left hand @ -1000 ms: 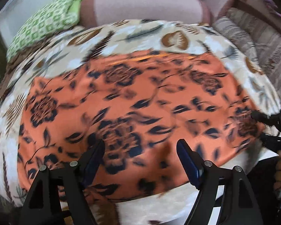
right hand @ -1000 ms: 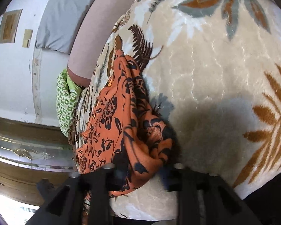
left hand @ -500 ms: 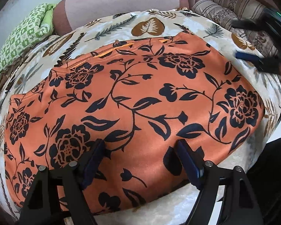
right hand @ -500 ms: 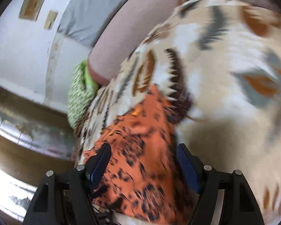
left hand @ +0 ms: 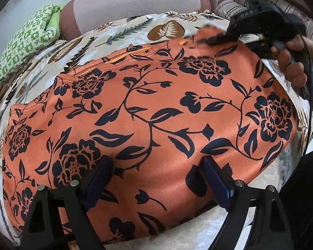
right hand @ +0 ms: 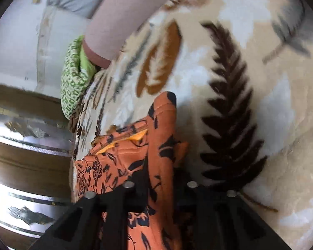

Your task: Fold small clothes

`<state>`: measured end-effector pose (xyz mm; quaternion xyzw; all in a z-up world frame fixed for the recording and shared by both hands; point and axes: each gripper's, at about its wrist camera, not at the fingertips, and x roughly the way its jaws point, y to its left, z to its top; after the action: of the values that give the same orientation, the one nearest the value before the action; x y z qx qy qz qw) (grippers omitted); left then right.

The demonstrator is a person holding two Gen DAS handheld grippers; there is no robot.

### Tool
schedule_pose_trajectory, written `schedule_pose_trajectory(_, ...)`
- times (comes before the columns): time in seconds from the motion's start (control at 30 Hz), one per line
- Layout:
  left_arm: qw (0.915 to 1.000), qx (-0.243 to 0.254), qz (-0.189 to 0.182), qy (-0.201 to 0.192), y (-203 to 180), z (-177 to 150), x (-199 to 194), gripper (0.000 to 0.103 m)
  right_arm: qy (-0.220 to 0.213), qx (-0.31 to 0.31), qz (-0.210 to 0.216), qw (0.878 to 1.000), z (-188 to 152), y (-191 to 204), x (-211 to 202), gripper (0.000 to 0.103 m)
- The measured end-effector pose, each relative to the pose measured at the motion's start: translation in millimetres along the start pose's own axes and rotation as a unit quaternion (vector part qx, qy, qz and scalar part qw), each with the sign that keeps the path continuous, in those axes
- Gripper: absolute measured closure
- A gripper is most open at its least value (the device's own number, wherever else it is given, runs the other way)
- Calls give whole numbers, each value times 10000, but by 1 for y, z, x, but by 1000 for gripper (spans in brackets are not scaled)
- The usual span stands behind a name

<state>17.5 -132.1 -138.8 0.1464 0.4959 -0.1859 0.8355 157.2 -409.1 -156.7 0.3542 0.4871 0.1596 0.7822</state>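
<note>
An orange garment with black flowers [left hand: 152, 112] lies spread flat on a leaf-print blanket [left hand: 135, 27]. My left gripper [left hand: 156, 177] is open, its blue-padded fingers [left hand: 215, 181] standing just above the garment's near part. My right gripper [left hand: 215, 39] shows at the garment's far right corner in the left wrist view. In the right wrist view the right gripper [right hand: 160, 179] is shut on a fold of the orange garment [right hand: 162, 137], whose corner rises between the fingers.
A green patterned pillow [left hand: 25, 48] lies at the far left, and a pink bolster [left hand: 131, 6] runs along the back. A striped cushion [left hand: 240, 10] is at the far right. The blanket's near edge [left hand: 198, 229] is just below the garment.
My right gripper moved from the garment's right side to its far right corner and shut on the cloth. The left gripper stayed open over the near part.
</note>
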Motion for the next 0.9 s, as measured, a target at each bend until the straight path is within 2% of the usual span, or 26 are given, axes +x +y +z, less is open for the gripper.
schedule_pose_trajectory(0.07,10000,20,8,-3,-1,0,1,13,-85,-250,-496,9984,-2,6,-1,89)
schedule_pose_trajectory(0.13,10000,26,-3,7,-1,-1,1,13,110,-340,-1130,9930,-6,-4,14,89)
schedule_pose_trajectory(0.27,10000,44,-23,53,0,0,-1,13,-111,124,-669,9976,-7,-15,5,84)
schedule_pose_trajectory(0.37,10000,-42,-42,44,5,3,-7,13,-479,355,-817,9949,-16,-19,-26,75)
schedule_pose_trajectory(0.4,9999,-163,-44,3,9,3,-11,13,-555,391,-855,9940,-19,-17,-34,68)
schedule_pose_trajectory(0.5,9989,-420,-48,-223,24,1,-26,13,-940,571,-781,9909,-46,-14,-81,40)
schedule_pose_trajectory(0.57,9979,-524,87,-363,34,-2,-34,13,-1084,710,-621,9896,-66,-12,-104,38)
schedule_pose_trajectory(0.63,9967,-645,208,-437,45,-5,-40,13,-1233,920,-255,9878,-100,-7,-123,38)
schedule_pose_trajectory(0.7,9954,-791,316,-443,57,-10,-42,13,-1229,1153,-121,9856,-129,-2,-130,38)
schedule_pose_trajectory(0.77,9932,-966,468,-448,69,-14,-43,13,-1123,1487,103,9824,-165,-3,-123,37)
schedule_pose_trajectory(0.8,9922,-1046,510,-451,72,-17,-44,13,-938,1628,170,9820,-177,-5,-114,37)
schedule_pose_trajectory(0.9,9887,-1333,556,-407,84,-25,-44,13,-722,1838,196,9801,-196,-11,-82,37)
